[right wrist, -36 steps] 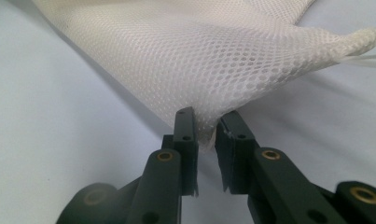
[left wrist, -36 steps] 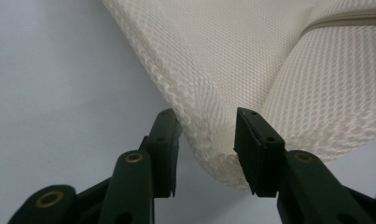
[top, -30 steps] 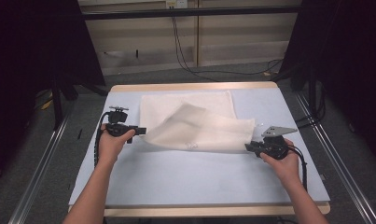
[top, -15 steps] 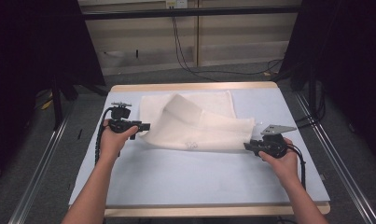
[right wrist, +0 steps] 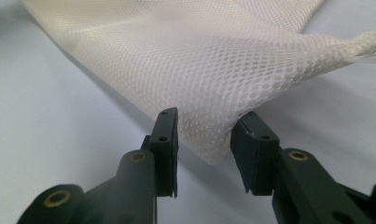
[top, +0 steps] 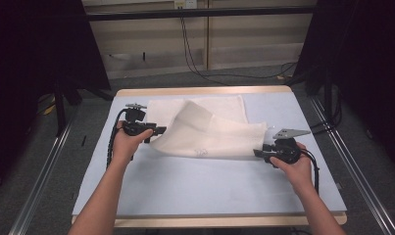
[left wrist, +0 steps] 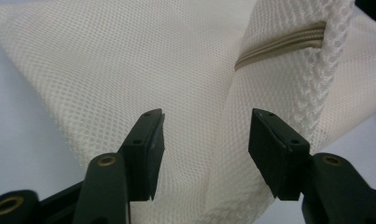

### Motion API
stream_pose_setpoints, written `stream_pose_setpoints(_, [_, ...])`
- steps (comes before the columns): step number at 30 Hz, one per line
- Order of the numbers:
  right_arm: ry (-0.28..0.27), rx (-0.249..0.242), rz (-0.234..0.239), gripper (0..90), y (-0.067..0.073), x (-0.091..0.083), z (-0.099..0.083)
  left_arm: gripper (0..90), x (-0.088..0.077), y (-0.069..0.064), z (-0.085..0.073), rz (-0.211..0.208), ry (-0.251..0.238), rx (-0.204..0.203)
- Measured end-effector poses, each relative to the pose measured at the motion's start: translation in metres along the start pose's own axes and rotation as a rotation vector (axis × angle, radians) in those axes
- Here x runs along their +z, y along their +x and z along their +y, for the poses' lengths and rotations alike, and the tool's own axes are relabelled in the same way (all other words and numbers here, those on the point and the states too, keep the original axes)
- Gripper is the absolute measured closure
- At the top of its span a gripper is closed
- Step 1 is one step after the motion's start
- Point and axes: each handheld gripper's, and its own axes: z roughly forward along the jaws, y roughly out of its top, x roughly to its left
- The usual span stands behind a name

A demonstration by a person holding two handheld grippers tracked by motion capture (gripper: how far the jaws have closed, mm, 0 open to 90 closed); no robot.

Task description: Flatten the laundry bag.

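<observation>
both grippers, left (left wrist: pixel 203 154) and right (right wrist: pixel 204 151), have just been opening, cream mesh zippered laundry bag (top: pixel 209 132) between their released jaws; the fold may spring back near the table's (top: pixel 195 186) far edge.

So the mesh bag (top: pixel 209 134) lies across the middle of the table (top: pixel 195 191), folded over on itself toward the far side; left gripper (top: pixel 153 131) sits at its left edge, right gripper (top: pixel 258 153) at its near right corner; mesh sits between both sets of jaws.
</observation>
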Motion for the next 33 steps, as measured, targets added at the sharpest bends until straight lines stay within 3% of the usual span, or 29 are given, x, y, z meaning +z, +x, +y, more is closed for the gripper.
stream_pose_setpoints(4, [-0.006,0.000,0.000,61.0,0.001,0.000,0.000,40.7,-0.005,-0.003,0.000,-0.001,-0.013,0.001])
stream_pose_setpoints(7, [-0.006,-0.005,-0.003,61.3,0.001,-0.001,0.000,37.7,-0.008,-0.006,-0.002,-0.025,-0.013,-0.012])
stream_pose_setpoints(10, [-0.012,-0.003,-0.001,61.6,0.002,-0.003,0.001,34.2,-0.013,-0.007,-0.003,-0.010,-0.004,-0.002])
stream_pose_setpoints(12, [-0.011,-0.009,-0.005,61.7,0.002,-0.003,0.001,32.4,-0.015,-0.009,-0.005,-0.021,-0.009,-0.004])
stream_pose_setpoints(15, [-0.015,-0.010,-0.004,61.7,0.003,-0.003,0.001,30.8,-0.017,-0.013,-0.006,-0.072,-0.003,0.012])
stream_pose_setpoints(19, [-0.034,0.003,0.000,63.8,0.003,-0.002,0.001,30.8,-0.010,-0.020,-0.007,-0.051,0.010,0.056])
stream_pose_setpoints(20, [-0.041,0.012,0.004,64.4,0.003,-0.002,0.001,31.0,-0.007,-0.020,-0.006,-0.040,0.024,0.084])
stream_pose_setpoints(22, [-0.041,0.014,0.001,66.7,0.003,-0.003,0.002,36.0,-0.004,-0.019,-0.005,-0.021,0.018,0.081])
stream_pose_setpoints(24, [-0.043,0.016,-0.003,72.6,0.004,-0.004,0.002,47.7,-0.002,-0.020,-0.005,-0.019,0.008,0.067])
stream_pose_setpoints(25, [-0.044,0.014,0.002,75.9,0.003,-0.004,0.002,52.3,-0.003,-0.020,-0.005,-0.010,0.023,0.084])
stream_pose_setpoints(26, [-0.047,0.012,0.009,78.6,0.003,-0.005,0.002,64.5,-0.004,-0.020,-0.005,-0.005,0.049,0.097])
stream_pose_setpoints(29, [-0.026,-0.008,0.018,81.6,0.002,-0.007,-0.001,78.8,-0.007,-0.022,-0.010,-0.030,0.075,0.082])
stream_pose_setpoints(33, [0.008,-0.043,0.023,83.1,0.003,-0.007,-0.006,86.3,-0.012,-0.019,-0.028,-0.059,0.097,0.090])
